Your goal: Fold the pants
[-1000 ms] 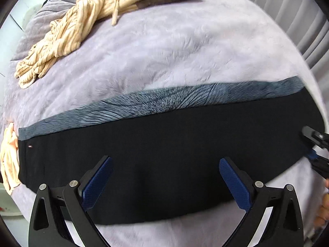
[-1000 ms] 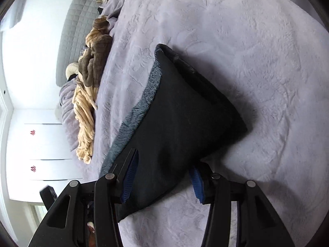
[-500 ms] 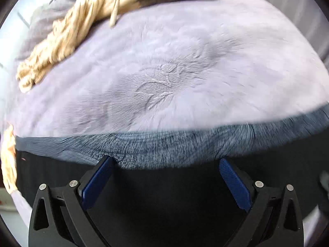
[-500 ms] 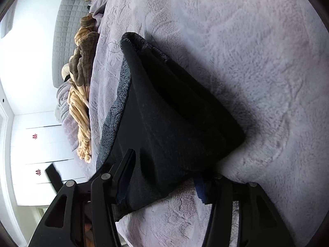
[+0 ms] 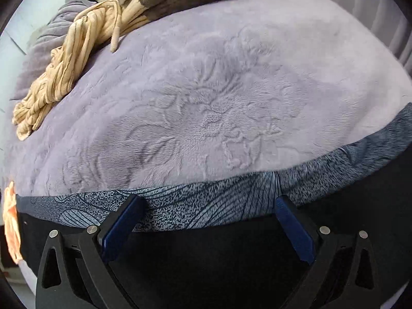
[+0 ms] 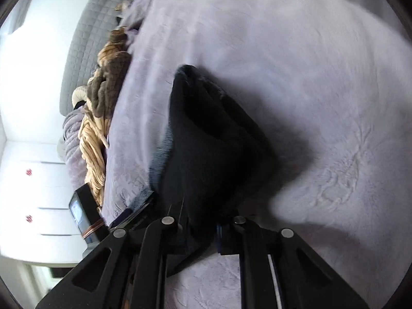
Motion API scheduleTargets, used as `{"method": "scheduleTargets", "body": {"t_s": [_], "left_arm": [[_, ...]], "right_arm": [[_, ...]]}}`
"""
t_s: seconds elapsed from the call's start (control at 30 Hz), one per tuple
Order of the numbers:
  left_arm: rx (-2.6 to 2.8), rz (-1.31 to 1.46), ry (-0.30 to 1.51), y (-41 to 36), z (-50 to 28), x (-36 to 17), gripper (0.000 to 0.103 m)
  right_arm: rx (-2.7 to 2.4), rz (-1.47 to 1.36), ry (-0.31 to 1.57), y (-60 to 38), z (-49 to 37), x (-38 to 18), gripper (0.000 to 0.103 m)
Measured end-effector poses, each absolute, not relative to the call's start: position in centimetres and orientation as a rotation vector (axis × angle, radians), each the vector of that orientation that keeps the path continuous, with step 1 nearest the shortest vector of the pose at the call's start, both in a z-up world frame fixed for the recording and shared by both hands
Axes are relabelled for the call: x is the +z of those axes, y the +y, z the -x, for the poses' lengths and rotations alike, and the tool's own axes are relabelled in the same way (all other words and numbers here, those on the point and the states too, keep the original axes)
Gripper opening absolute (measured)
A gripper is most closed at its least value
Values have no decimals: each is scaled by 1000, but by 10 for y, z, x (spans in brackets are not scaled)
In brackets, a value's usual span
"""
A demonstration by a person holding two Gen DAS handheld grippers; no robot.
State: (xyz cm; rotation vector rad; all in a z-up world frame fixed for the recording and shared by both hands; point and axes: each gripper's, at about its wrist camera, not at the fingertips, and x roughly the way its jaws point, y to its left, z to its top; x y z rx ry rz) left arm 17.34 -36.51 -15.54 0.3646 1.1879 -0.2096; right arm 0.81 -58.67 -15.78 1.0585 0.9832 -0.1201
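Both grippers are over the black pants on the bed: left gripper fingers spread wide, right gripper fingers just closed, pinching fabric.

Black matt cloth pants with a speckled blue-grey knit band sit between the matt black plastic left gripper jaws; beyond them, a plush embossed lilac fleece blanket.
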Motion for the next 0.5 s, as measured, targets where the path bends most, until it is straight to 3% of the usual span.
{"method": "scheduleTargets", "body": {"t_s": [0.3, 0.5], "left_arm": [[-318, -302, 1180, -222, -119, -91, 103], [-148, -229, 1256, -116, -104, -92, 103]], "right_arm": [[-85, -504, 924, -471, -41, -31, 14], [64, -172, 981, -329, -64, -17, 14]]}}
